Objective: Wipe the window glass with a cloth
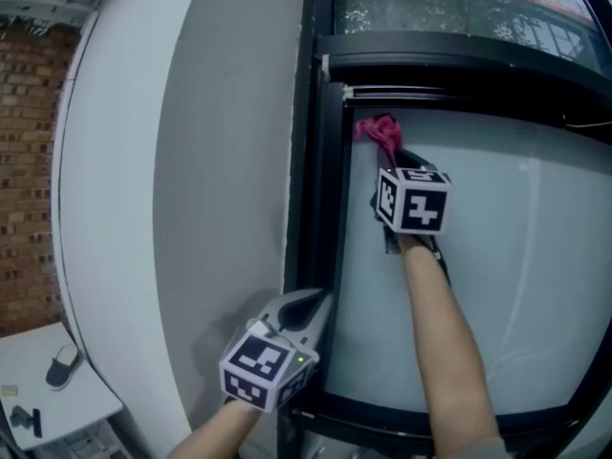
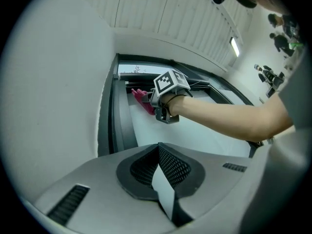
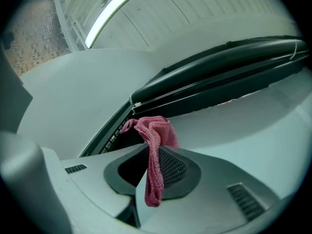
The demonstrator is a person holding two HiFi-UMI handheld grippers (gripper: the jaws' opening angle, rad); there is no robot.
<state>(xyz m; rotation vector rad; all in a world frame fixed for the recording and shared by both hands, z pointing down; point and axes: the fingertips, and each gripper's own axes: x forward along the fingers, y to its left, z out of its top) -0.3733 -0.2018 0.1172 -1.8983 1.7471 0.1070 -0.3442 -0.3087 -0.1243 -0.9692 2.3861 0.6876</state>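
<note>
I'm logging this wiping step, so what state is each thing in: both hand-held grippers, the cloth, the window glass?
Left hand-held gripper: shut, empty, low beside the window frame.
Right hand-held gripper: shut on the pink cloth.
Pink cloth: bunched, pinched between the jaws, at the glass's top left corner.
Window glass: unbroken, pale.

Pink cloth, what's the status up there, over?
Right gripper shut on pink cloth, top left corner of window glass. Left gripper shut, empty, low beside the frame. Nothing blocking the glass.
</note>
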